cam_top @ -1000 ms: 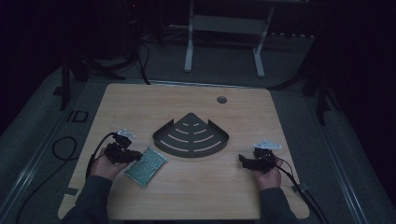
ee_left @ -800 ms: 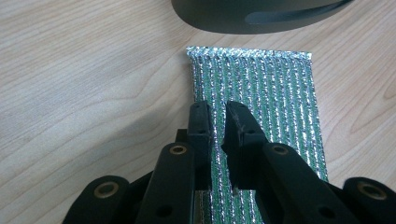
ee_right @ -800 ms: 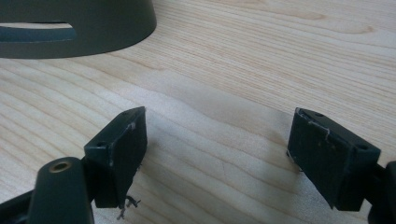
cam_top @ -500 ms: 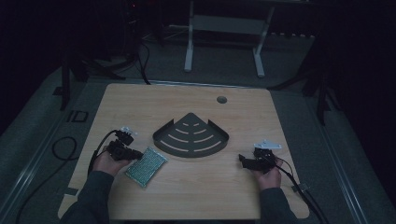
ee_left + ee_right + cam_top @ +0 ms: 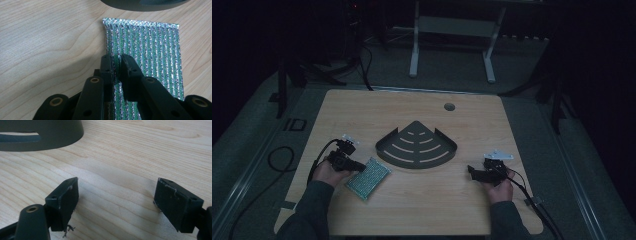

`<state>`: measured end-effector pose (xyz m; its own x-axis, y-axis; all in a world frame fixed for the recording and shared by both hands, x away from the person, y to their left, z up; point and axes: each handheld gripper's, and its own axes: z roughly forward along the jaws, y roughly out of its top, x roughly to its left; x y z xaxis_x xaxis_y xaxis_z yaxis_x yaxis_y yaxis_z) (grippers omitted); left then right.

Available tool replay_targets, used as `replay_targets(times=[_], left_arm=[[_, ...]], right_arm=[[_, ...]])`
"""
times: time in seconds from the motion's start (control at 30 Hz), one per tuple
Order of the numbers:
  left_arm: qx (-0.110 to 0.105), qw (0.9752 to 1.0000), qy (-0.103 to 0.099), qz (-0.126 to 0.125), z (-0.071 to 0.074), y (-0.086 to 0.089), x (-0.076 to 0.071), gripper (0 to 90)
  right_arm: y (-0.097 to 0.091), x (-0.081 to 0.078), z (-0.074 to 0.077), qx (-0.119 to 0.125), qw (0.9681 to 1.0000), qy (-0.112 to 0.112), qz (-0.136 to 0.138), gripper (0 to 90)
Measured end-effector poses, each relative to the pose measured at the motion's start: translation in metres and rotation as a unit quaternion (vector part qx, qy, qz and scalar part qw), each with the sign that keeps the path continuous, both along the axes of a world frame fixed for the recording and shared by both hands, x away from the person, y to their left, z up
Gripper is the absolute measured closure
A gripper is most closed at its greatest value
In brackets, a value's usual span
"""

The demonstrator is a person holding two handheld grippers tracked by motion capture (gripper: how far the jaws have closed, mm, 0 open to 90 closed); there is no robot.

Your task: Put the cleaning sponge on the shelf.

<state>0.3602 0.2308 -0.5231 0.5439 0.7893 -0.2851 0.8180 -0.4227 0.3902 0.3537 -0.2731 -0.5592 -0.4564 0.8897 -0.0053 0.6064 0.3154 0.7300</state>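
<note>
Diagonally: scouring pad (image 5: pixel 368 178) flat, long axis toward rack (image 5: pixel 417 148).

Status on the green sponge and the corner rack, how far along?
Done: left gripper has just been closing, its jaws now pinched on the near edge of the sponge. In hand: sponge gripped but flat on the table, beside the rack. Left: lifting it, likely into the rack. Right gripper sits open, idle.

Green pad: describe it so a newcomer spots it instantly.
On the wooden table, find the dark fan-shaped tray at centre. The pad lies flat by its near-left corner, pinched by the left tongs. It alone is shiny, ribbed green and silver.
</note>
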Motion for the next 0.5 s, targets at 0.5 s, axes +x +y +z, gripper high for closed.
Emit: replay_targets(times=[0.5], left_arm=[[0.009, 0.9996, 0.025, -0.008, 0.0093, -0.0058, 0.0059, 90.0]], right_arm=[[0.0, 0.0, 0.0, 0.0, 1.0, 0.0, 0.0, 19.3]])
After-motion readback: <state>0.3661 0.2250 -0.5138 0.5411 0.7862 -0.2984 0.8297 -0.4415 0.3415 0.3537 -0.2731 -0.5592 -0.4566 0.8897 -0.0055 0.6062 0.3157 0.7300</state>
